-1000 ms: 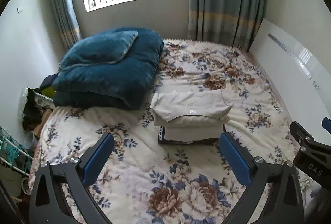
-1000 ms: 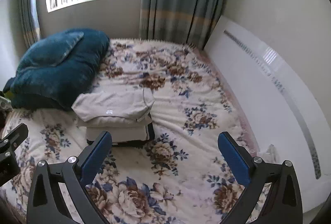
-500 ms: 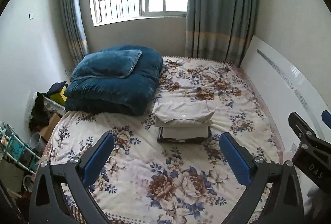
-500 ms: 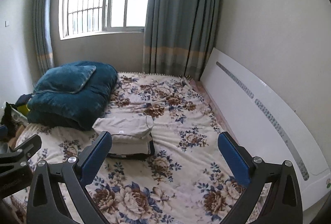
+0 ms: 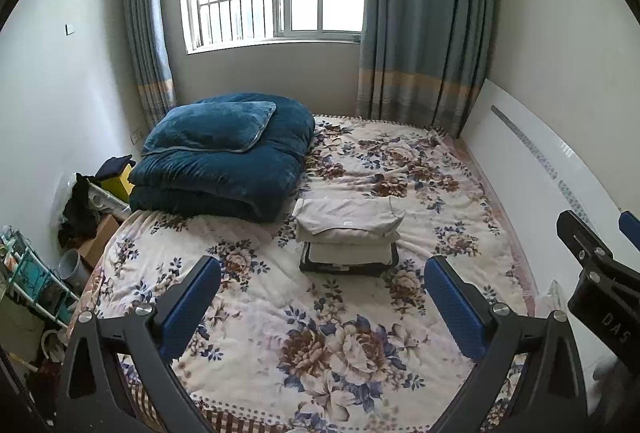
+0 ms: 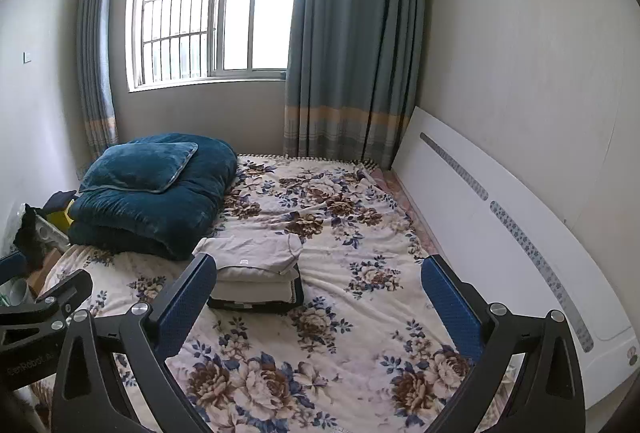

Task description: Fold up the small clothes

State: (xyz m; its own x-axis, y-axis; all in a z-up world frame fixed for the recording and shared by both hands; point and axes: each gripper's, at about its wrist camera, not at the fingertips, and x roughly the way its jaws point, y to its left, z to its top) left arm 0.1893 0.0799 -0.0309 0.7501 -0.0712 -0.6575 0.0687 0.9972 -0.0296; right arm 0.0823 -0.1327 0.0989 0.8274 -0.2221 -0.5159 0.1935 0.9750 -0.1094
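A stack of folded clothes (image 5: 349, 233) lies in the middle of the floral bed (image 5: 320, 333): beige garments on top, a dark-edged one at the bottom. It also shows in the right wrist view (image 6: 256, 273). My left gripper (image 5: 322, 269) is open and empty, held well back above the bed's near end. My right gripper (image 6: 320, 267) is open and empty too, likewise far from the stack. Part of the right gripper (image 5: 596, 273) shows at the right edge of the left wrist view.
A folded dark blue quilt with a pillow (image 5: 224, 153) fills the bed's far left. A white headboard (image 6: 500, 233) runs along the right side. A window and curtains (image 5: 420, 17) stand behind. Clutter and a rack (image 5: 36, 273) sit on the floor at left.
Both grippers have pulled back and up from the stack, so more of the room and window shows. The folded stack has not moved. Both grippers stay open.
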